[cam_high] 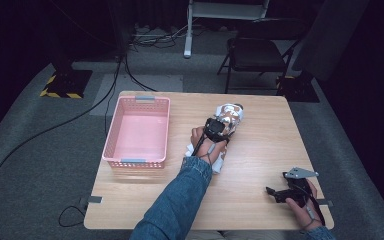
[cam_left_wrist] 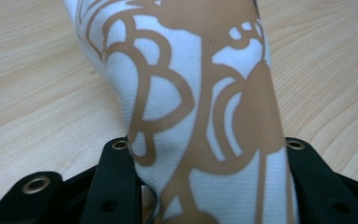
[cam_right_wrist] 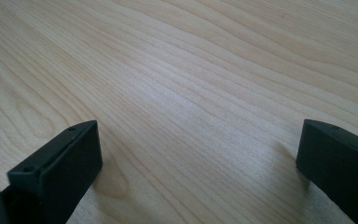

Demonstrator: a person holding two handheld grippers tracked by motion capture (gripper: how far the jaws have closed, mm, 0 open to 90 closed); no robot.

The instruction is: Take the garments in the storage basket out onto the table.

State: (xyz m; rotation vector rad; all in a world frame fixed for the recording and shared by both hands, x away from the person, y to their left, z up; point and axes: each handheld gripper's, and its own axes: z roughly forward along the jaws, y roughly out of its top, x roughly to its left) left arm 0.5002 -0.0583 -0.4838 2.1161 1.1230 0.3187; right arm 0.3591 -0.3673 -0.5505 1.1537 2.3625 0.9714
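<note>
white cloth printed with tan curving lines lies bunched near the middle of the wooden table, a little toward the far edge, with one end pointing to the far edge and the other trailing back toward the person's side. in the high view the far end of the cloth shows a lighter, rounded patch, though its pattern is too small there to read.

left gripper sits on top of that cloth, its black body covering the middle of the bundle, and the left hand grips it from the near side, with a blue denim sleeve reaching in from the near edge. in the left gripper view the two black jaws stand on either side of a raised fold of the fabric and press against it, so the tool is clamped on the cloth; the fold rises between them over bare wood.

right gripper rests near the near right corner of the table, well apart from the cloth, held in the right hand. in the right gripper view its jaws stand wide, with bare wood grain between them.

pink plastic basket stands at the left side of the table, near the far left corner, just beside the cloth and not touching it.
</note>
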